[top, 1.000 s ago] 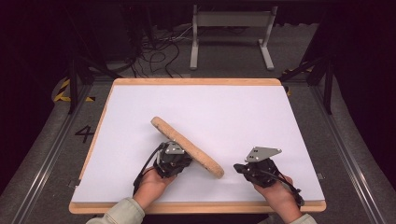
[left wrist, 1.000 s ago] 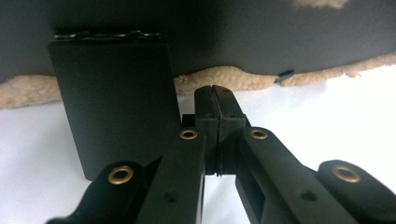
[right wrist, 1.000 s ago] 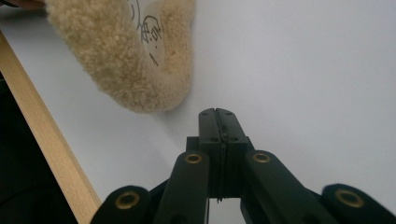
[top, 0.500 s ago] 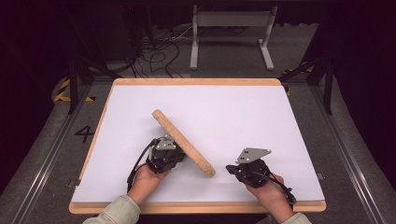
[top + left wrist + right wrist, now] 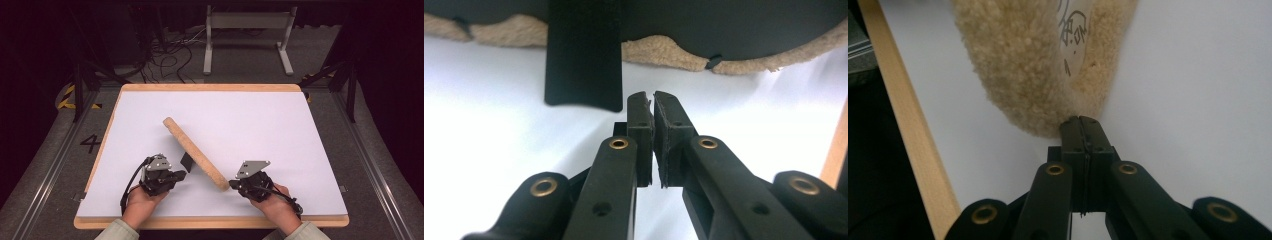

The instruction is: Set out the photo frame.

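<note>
A long tan fleece pad (image 5: 192, 150) with a black back stands on edge, slanting across the white board. A black tab (image 5: 187, 161) hangs from its left side; in the left gripper view the black tab (image 5: 583, 55) is just ahead under the fleece rim (image 5: 664, 52). My left gripper (image 5: 181, 174) sits a little short of the tab. Its jaws have just eased apart to a thin slit, with nothing between them (image 5: 653, 107). My right gripper (image 5: 232, 184) is shut, its tips (image 5: 1081, 125) against the pad's near end (image 5: 1023, 75). A white label (image 5: 1073, 30) shows on the fleece.
The white board (image 5: 280, 130) has a wooden rim (image 5: 210, 221), seen close on the left in the right gripper view (image 5: 913, 150). Behind the table stand a grey metal frame (image 5: 247, 35) and floor cables (image 5: 165, 55).
My left gripper has drawn back to the left, off the black tab. The right gripper has slid left up to the pad's near end. That end has shifted a little to the left.
</note>
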Motion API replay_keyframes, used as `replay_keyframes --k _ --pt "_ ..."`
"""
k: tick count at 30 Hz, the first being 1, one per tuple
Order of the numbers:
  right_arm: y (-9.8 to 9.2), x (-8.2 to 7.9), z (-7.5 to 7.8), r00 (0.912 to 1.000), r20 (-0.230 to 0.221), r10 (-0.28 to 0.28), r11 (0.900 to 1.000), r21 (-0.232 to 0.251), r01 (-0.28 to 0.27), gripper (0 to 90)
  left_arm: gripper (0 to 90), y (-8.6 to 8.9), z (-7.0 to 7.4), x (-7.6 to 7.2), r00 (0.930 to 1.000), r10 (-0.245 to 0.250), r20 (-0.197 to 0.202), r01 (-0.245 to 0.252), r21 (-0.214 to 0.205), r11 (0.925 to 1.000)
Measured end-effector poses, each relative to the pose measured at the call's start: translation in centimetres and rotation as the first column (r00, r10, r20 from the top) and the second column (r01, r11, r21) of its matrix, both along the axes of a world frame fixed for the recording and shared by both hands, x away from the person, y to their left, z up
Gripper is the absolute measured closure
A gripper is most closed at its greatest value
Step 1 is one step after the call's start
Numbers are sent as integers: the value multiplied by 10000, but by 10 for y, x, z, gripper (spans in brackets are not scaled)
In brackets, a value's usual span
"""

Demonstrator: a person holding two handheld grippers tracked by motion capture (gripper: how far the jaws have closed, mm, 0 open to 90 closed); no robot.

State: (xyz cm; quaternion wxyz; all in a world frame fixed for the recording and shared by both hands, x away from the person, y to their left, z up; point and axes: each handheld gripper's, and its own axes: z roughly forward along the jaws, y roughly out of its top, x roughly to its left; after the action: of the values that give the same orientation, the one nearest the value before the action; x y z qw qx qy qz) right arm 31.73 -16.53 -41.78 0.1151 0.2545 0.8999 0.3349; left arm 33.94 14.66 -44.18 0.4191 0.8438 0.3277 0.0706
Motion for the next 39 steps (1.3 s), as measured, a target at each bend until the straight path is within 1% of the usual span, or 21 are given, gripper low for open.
replay_keyframes --k 1,5,9,15,16,17,20,22,24,26,28,33,35,37,39 --pt "1 -1 0 10000 -42 82 10000 -2 -82 900 858 2 0 -2 10000 74 -57 -74 -34 10000" --pt "7 -5 -1 9994 -86 347 9994 19 -347 900 853 10 2 -9 10000 27 -4 -27 105 9999" --pt "15 -10 -1 9976 -122 681 9977 24 -681 900 847 16 5 -15 9999 -50 -124 50 29 10000" --pt "30 -16 -2 9919 -192 1256 9921 91 -1255 900 847 23 7 -24 9996 -140 -263 137 -127 9998" --pt "32 -16 -3 9909 -226 1324 9912 109 -1322 900 840 24 7 -24 9995 -218 -207 216 -89 9997" --pt "34 -16 -3 9897 -234 1412 9899 135 -1409 900 827 24 6 -25 9995 -173 -252 171 -98 9998" --pt "38 -17 -4 9877 -302 1533 9881 206 -1527 900 827 27 5 -25 9994 -51 -334 48 -93 9999" --pt "42 -17 -4 9854 -319 1675 9857 231 -1668 900 831 29 5 -27 9992 21 -393 -27 -150 9999" --pt "46 -18 -5 9825 -389 1822 9830 304 -1810 900 832 32 5 -29 9993 70 -369 -77 -197 9998" --pt "52 -18 -5 9783 -465 2021 9790 356 -2005 900 833 34 5 -32 9992 142 -371 -147 -148 9998" --pt "58 -18 -6 9746 -463 2190 9754 377 -2173 900 833 37 4 -35 9991 225 -368 -229 -89 9997" --pt "72 -18 -7 9659 -445 2552 9665 400 -2536 900 836 44 4 -40 9981 462 -416 -469 -145 9988" --pt "77 -18 -8 9625 -449 2676 9630 450 -2656 900 835 46 4 -42 9981 450 -412 -457 -143 9989" --pt "82 -18 -8 9600 -426 2766 9604 475 -2746 900 836 47 5 -44 9977 435 -513 -448 -247 9987" --pt "86 -19 -9 9580 -394 2842 9580 503 -2822 900 832 48 7 -46 9980 384 -502 -399 -290 9988"
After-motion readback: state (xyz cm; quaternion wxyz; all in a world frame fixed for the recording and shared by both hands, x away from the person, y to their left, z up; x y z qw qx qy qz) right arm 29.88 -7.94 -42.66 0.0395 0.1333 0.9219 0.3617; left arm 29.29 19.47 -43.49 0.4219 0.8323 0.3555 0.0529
